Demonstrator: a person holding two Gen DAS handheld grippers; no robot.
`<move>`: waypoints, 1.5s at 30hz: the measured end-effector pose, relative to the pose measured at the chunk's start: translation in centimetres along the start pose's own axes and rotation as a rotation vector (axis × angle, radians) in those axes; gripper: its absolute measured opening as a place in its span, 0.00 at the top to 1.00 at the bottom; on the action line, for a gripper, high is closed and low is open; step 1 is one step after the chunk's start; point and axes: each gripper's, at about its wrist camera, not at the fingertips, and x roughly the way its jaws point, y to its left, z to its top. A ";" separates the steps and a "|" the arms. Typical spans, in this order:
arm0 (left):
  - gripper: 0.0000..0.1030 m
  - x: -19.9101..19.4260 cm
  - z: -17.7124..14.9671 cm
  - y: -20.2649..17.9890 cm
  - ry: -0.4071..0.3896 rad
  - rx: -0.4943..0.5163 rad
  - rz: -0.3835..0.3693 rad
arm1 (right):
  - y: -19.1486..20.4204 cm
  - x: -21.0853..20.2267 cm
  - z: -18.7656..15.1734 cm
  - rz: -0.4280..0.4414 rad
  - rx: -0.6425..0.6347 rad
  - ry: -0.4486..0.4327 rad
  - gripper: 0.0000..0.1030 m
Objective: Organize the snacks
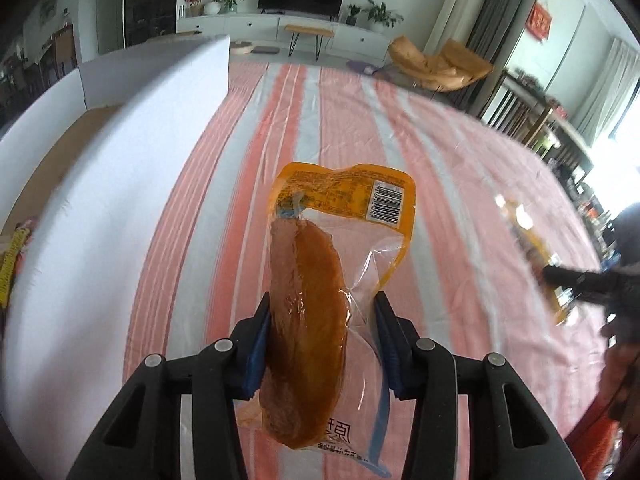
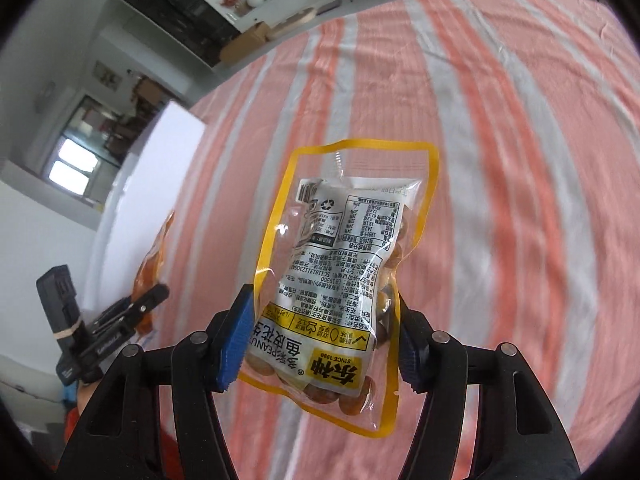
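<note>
My left gripper (image 1: 322, 308) is shut on a clear orange-topped packet of brown meat snack (image 1: 312, 300), held above the pink-and-white striped cloth (image 1: 400, 140). My right gripper (image 2: 324, 304) is shut on a yellow-edged bag of peanuts (image 2: 344, 272), also held above the cloth. The left gripper with its packet (image 2: 150, 268) shows at the left of the right wrist view. The right gripper with its bag (image 1: 580, 280) shows blurred at the right of the left wrist view. A white box (image 1: 120, 160) stands at the left, with a yellow packet (image 1: 10, 264) inside.
The striped cloth (image 2: 500, 140) covers the whole table. Beyond its far edge stand a TV cabinet (image 1: 280, 28), a small bench (image 1: 308, 36) and an orange lounge chair (image 1: 440, 64). Chairs and shelves (image 1: 540, 112) line the right side.
</note>
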 end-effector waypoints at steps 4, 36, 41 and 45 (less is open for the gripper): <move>0.56 -5.0 1.8 1.4 -0.082 -0.052 -0.065 | 2.8 -0.1 0.9 0.063 -0.026 -0.020 0.38; 0.00 -19.4 -0.5 15.7 -0.357 -0.093 0.599 | 36.7 10.1 -1.0 0.037 -0.771 -0.164 0.05; 0.00 -19.1 0.0 16.2 -0.308 -0.167 0.526 | 36.1 9.3 -1.7 0.011 -0.742 -0.161 0.05; 0.00 -19.3 -0.7 15.6 -0.326 -0.151 0.631 | 35.9 8.8 -2.1 -0.010 -0.719 -0.152 0.05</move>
